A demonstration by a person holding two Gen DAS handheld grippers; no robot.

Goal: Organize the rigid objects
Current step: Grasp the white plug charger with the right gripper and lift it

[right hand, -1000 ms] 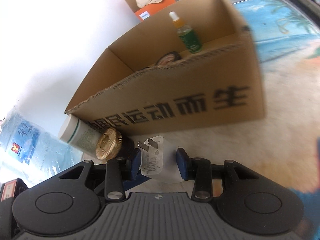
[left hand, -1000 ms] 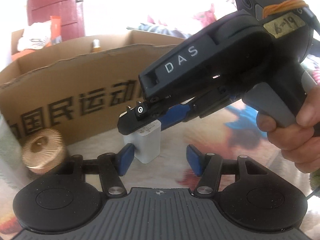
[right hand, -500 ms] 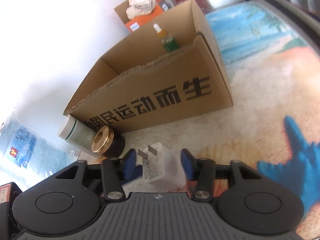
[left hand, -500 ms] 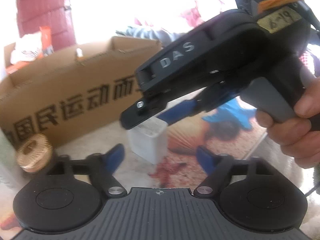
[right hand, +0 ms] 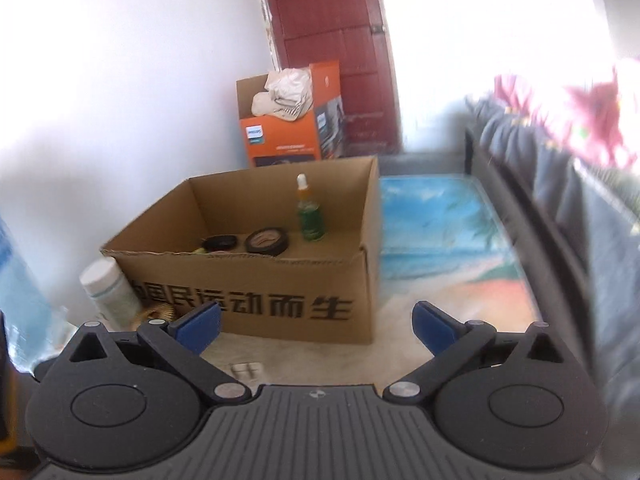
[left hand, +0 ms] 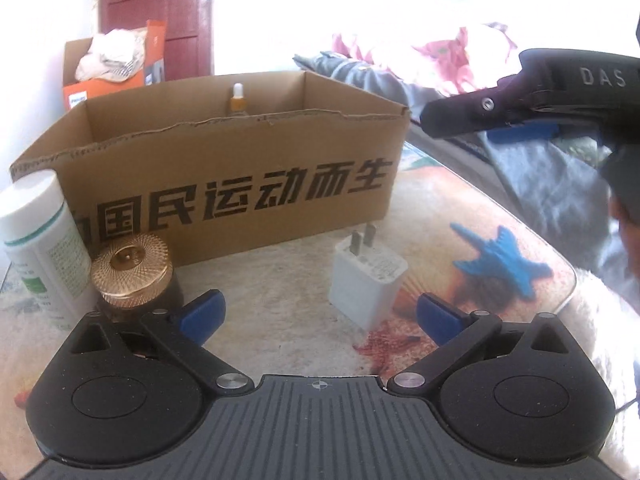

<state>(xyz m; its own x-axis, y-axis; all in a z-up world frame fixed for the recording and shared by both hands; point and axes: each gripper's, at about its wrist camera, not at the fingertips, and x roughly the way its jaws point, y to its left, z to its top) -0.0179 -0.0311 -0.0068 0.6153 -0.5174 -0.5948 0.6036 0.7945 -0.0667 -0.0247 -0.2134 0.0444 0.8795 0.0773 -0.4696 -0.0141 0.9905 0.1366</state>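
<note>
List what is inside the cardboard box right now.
Inside the cardboard box: an upright dropper bottle, a tape roll and a small dark item. The front wall hides the floor nearest the camera.

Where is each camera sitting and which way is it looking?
Left wrist: on the left gripper, looking forward and slightly down over the charger to the box; its own open jaws show, plus the right gripper at upper right.
Right wrist: on the right gripper, higher, looking down into the box; only its own open jaws show.
Shared: box, dropper bottle, white bottle, gold lid, charger prongs, red door.
</note>
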